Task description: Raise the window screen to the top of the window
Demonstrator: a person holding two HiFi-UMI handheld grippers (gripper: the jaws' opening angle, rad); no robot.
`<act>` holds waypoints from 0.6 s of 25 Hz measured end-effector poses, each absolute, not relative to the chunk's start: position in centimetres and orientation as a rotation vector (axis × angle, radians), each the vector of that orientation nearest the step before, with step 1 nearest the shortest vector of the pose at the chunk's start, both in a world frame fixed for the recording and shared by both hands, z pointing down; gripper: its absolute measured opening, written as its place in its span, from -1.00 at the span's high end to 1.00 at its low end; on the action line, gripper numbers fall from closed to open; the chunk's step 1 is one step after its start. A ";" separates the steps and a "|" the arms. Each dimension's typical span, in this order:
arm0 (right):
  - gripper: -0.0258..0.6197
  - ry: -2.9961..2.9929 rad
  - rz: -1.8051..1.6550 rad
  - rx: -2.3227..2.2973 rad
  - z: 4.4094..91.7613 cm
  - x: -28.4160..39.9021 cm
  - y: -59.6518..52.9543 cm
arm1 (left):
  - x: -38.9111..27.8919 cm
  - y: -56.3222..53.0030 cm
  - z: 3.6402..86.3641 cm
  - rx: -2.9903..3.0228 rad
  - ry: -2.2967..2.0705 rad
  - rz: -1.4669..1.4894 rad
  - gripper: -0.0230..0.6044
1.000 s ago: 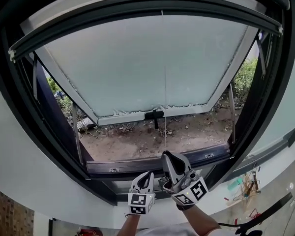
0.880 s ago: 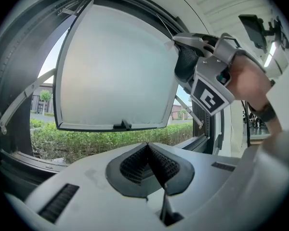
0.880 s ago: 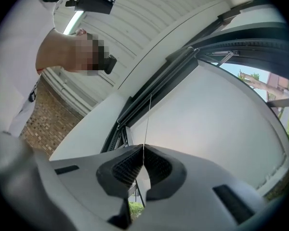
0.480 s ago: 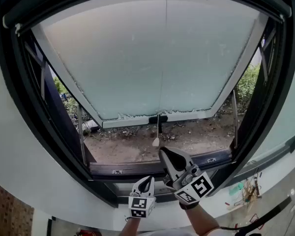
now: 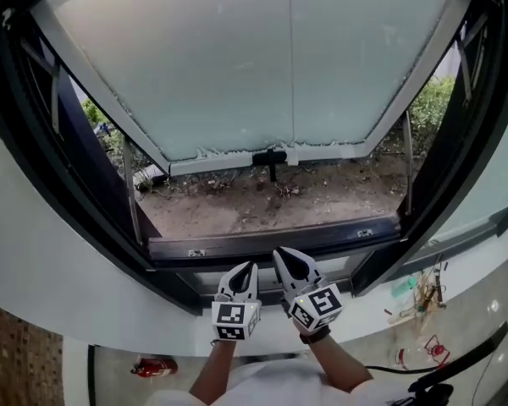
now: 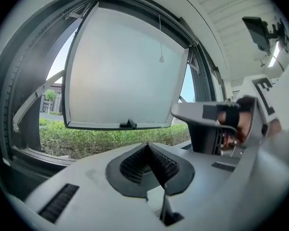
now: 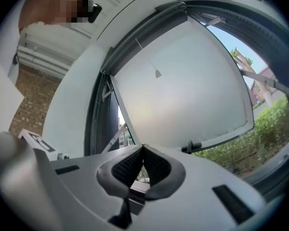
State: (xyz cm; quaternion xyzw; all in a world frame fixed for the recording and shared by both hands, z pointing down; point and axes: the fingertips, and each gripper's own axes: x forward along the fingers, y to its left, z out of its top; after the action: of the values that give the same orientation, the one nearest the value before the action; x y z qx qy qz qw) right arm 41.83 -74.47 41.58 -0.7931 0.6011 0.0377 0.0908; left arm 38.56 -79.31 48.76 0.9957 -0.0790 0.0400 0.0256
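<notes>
Daylight fills a dark-framed window (image 5: 85,184) set in a white wall. Its frosted pane (image 5: 237,57) is swung outward at the bottom, over bare soil (image 5: 262,201) and green shrubs (image 5: 432,117). The window screen (image 6: 139,11) shows only as a dark rail lying along the top of the frame, and its mesh cannot be made out. A thin pull cord (image 6: 161,59) hangs from that rail in front of the upper pane, ending in a small pale knob that touches nothing. Below the sill (image 5: 271,245), two forearms reach forward side by side. The left hand-held gripper (image 5: 245,269) points level at the window, jaws pressed together with nothing between them. The right hand-held gripper (image 5: 286,259), just beside it and tilted slightly upward, is likewise closed and empty, well apart from the cord.
</notes>
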 end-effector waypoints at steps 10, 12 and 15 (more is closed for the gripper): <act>0.91 1.773 0.175 -2.591 44.9 42.0 -70.9 | 37.7 -77.5 45.9 3.091 -0.250 0.005 0.92; 0.91 1.762 0.145 -2.605 45.6 42.1 -70.1 | 37.6 -76.8 46.3 3.083 -0.238 0.010 0.92; 0.91 1.753 0.127 -2.614 46.0 42.0 -69.6 | 37.3 -76.3 46.7 3.072 -0.236 0.026 0.92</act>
State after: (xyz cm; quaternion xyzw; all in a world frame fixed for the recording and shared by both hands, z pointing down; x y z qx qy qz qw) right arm 42.00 -69.60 46.02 -0.8299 0.5565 0.0402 -0.0040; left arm 37.31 -76.28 46.72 0.9966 -0.0764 0.0085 0.0303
